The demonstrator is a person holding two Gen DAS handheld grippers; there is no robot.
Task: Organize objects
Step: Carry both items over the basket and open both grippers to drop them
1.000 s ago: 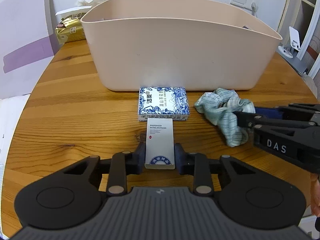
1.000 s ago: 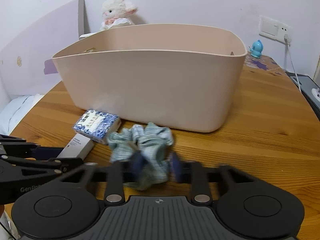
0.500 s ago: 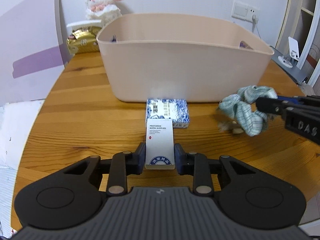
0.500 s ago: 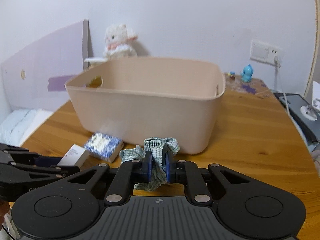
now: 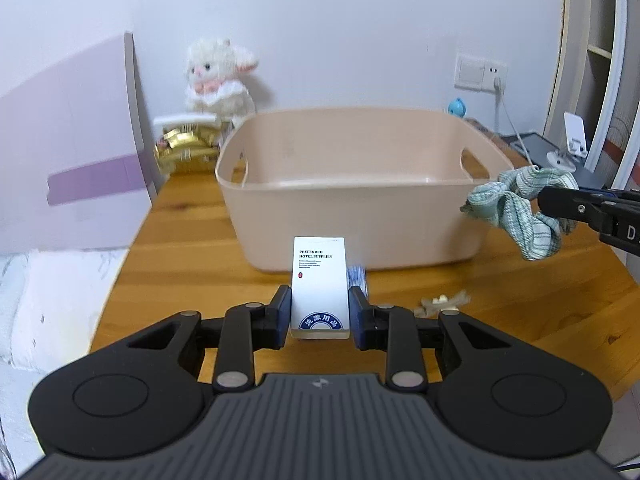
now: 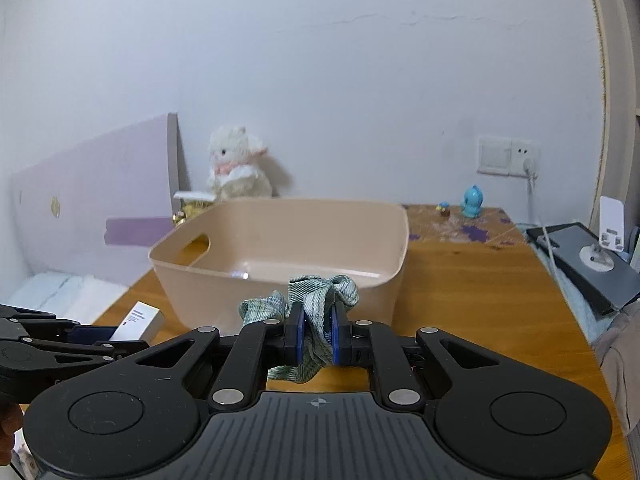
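1. Left gripper (image 5: 320,312) clamped on a small white cardboard box printed "PREFERRED HOTEL SUPPLIES" (image 5: 319,280), held above the wooden table (image 5: 180,240).
2. Right gripper (image 6: 315,334) clamped on a crumpled green-striped cloth (image 6: 316,304), in the air just beside the bin's right end.
3. Beige plastic storage bin (image 5: 352,184) sits on the table ahead of both.
4. Blue-patterned box (image 5: 357,278) lies behind the white box, against the bin wall.
5. White plush toy (image 5: 220,80) behind the bin.
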